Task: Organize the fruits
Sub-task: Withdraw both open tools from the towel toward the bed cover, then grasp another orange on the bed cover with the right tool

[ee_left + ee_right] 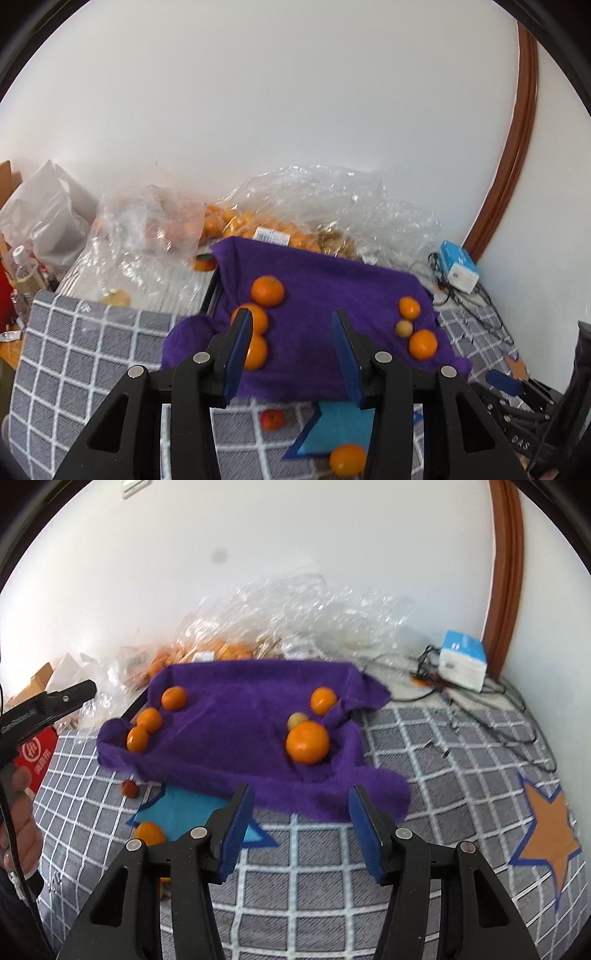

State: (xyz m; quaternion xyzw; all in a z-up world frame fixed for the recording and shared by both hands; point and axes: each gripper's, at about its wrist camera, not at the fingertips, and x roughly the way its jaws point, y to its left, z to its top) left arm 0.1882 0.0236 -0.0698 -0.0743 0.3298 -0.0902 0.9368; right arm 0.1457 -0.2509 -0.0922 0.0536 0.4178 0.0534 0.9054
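You are hovering with both the left gripper (291,328) and right gripper (301,806) jaws spread and empty, six fruits lying on the purple towel (240,716), so next reach for the stray orange (149,833) near the bed's front edge.

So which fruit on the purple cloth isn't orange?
The small pale yellowish fruit on the purple cloth, wedged between two oranges on its right side; every other fruit there is bright orange.
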